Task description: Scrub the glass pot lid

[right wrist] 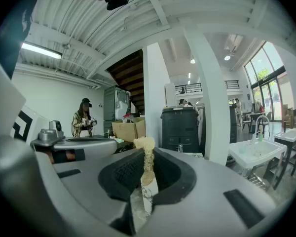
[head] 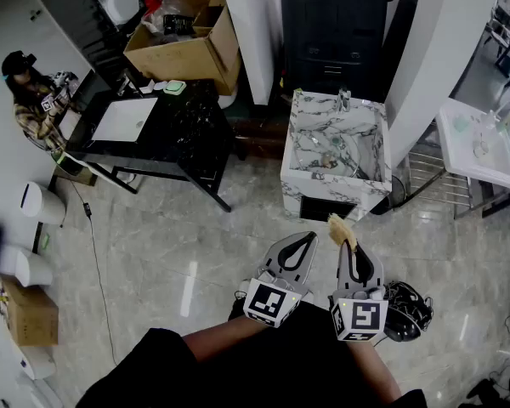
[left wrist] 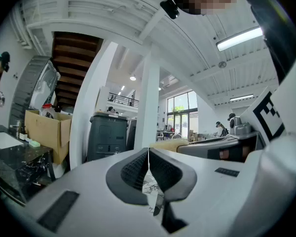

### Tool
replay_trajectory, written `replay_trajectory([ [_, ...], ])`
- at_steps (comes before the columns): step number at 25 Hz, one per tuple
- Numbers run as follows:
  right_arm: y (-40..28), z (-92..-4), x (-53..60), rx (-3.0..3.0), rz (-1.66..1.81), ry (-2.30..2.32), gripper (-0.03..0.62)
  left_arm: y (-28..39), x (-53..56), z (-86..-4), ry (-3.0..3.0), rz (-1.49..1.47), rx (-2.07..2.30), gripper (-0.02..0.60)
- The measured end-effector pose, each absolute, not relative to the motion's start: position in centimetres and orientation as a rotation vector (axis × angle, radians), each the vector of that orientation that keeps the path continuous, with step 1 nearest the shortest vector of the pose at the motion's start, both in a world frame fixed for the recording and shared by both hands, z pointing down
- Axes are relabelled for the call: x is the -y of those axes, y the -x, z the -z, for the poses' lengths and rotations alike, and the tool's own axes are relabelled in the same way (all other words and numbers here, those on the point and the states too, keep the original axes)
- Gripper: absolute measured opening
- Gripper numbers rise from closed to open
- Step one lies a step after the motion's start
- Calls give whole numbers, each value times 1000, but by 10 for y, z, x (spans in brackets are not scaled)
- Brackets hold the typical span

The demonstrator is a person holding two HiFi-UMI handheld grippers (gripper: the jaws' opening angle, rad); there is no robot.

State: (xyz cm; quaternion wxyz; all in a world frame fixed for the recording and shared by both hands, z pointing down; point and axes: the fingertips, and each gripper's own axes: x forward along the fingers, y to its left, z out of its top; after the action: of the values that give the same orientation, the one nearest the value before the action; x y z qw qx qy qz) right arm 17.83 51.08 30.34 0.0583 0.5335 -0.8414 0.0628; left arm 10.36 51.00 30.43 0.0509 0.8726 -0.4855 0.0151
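Observation:
A marble-patterned sink (head: 336, 147) stands ahead on the floor, and the glass pot lid (head: 330, 156) lies in its basin. My right gripper (head: 348, 243) is shut on a flat tan sponge (head: 340, 229) that sticks up past the jaws; the sponge (right wrist: 145, 158) also shows pinched between the pads in the right gripper view. My left gripper (head: 299, 247) is held beside it, jaws together with nothing between them (left wrist: 148, 171). Both grippers hover close to my body, well short of the sink.
A black table (head: 166, 130) with a white board and a cardboard box (head: 189, 45) is at the left. A person (head: 36, 100) stands at its far end. A dark cabinet (head: 333, 28) rises behind the sink, flanked by white pillars. A white basin (head: 480, 143) is at the right.

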Motion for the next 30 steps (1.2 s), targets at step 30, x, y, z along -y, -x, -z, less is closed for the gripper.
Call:
replay_trajectory([
  [30, -183, -361, -400, 2467, -404, -1712, 63, -84, -395, -369, -2521, -121, 1392, 18],
])
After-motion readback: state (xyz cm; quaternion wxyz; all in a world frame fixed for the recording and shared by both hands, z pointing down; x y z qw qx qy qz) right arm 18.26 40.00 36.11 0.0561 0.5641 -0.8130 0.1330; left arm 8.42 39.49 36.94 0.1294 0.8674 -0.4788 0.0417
